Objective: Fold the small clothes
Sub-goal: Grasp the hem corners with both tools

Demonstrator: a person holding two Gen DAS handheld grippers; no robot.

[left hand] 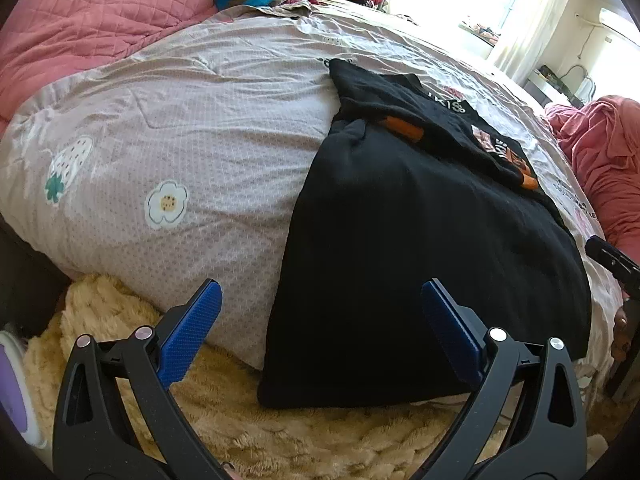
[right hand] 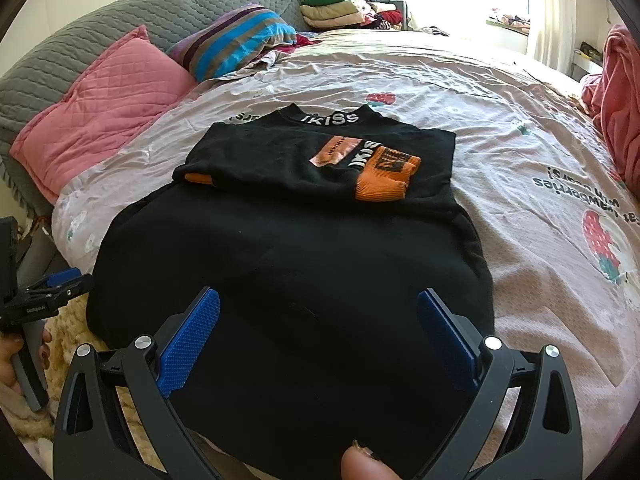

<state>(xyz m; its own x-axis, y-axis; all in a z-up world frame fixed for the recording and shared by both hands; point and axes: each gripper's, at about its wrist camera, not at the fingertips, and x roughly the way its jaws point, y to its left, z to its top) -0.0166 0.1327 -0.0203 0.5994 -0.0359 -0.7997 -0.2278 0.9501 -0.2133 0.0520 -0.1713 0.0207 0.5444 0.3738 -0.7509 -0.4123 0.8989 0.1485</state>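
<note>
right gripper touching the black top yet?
Cannot tell. In the right wrist view the right gripper is wide open with the black top between its fingers, but no contact or gap shows plainly. The left wrist view shows only its tip.

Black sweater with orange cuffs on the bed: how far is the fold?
Done: both sleeves of the black sweater with orange cuffs look folded in, cuffs lying across its chest. In hand: nothing; left tool and right tool are open over the hem end. Left: fold hem toward the lettered collar, on the floral duvet.
</note>
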